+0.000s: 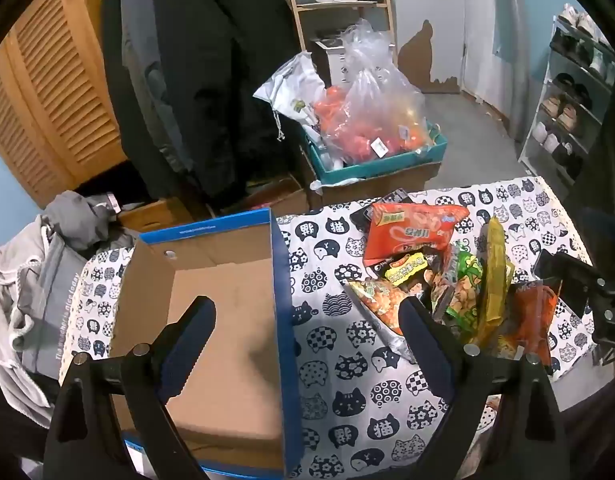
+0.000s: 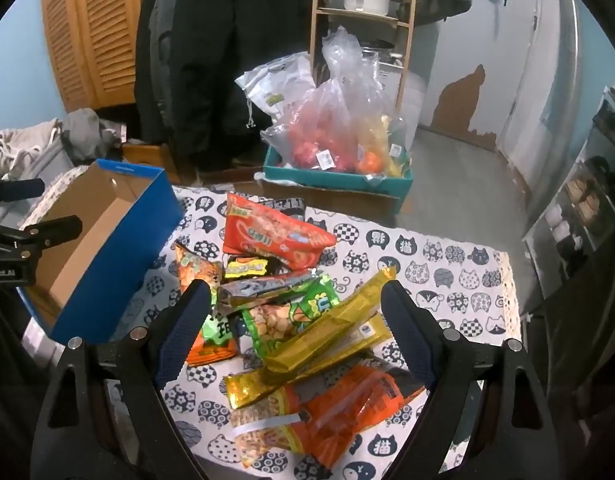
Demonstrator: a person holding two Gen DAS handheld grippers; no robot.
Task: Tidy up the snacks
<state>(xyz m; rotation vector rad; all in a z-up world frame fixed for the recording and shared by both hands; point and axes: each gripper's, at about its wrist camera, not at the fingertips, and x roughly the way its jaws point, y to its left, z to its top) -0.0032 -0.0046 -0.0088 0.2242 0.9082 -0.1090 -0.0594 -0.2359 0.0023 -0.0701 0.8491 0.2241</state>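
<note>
- Snacks point(image 2: 291, 312) lie heaped on my table's cat-print cloth point(image 2: 447, 276); a blue cardboard box point(image 1: 223, 304) stands open beside them
- my right tool point(image 2: 297, 308) hangs spread wide above the heap, gripping nothing
- my left tool point(image 1: 307, 316) gapes wide over the box's right wall, gripping nothing

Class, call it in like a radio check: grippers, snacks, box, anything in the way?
Left gripper open, above the box wall. Right gripper open, over the snack pile, nothing held. Box empty, all snacks on the tablecloth. Nothing in the way.
</note>
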